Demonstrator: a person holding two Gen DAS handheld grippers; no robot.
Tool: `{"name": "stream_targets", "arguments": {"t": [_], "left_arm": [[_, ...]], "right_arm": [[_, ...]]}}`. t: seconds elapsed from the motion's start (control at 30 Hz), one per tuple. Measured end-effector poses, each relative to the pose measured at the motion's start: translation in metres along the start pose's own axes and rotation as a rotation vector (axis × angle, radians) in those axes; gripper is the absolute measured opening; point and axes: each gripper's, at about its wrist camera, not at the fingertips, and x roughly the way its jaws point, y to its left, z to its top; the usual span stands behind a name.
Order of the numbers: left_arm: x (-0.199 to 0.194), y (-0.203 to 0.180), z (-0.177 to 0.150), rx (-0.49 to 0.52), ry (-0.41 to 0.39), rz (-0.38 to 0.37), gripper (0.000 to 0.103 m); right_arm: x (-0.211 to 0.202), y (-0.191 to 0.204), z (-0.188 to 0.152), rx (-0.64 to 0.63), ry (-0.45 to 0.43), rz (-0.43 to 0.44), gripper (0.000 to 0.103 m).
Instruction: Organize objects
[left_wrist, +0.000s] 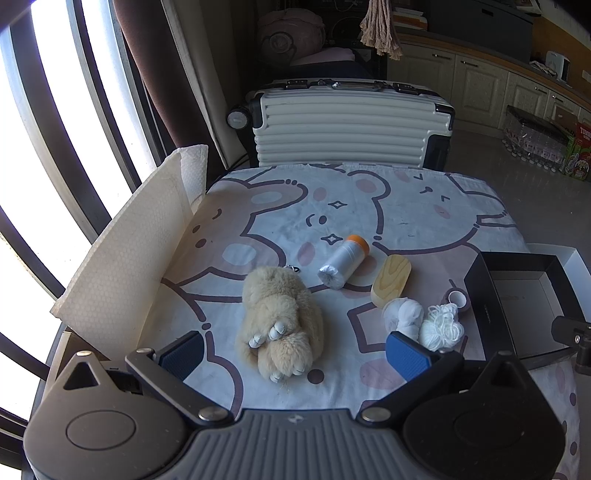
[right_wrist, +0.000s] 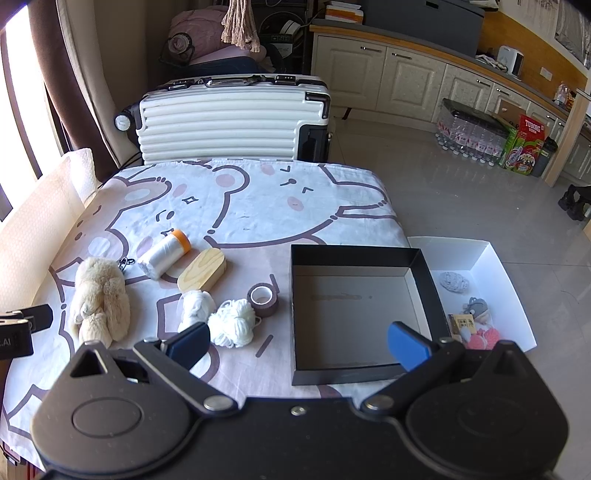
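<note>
Plainly nothing is held: the left gripper (left_wrist: 295, 350) and right gripper (right_wrist: 299, 341) both hover with fingers spread wide. Since the plush toy (left_wrist: 279, 321) lies on the surface between the left fingers, lower squarely over its middle, then carry it to the black box (right_wrist: 354, 314).

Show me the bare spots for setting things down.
The black box holds nothing. Bare cloth runs between the suitcase and the orange-capped roll. Crowded: plush toy, wooden block, yarn, tape cluster left of the box.
</note>
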Motion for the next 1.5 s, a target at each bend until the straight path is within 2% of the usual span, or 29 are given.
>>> {"name": "stream_targets", "arguments": {"t": [1.5], "left_arm": [[-0.0002, -0.0023, -0.0031, -0.005, 0.006, 0.003, 0.103]], "right_arm": [[-0.0002, 0.0003, -0.0003, -0.012, 0.004, 0.004, 0.103]]}}
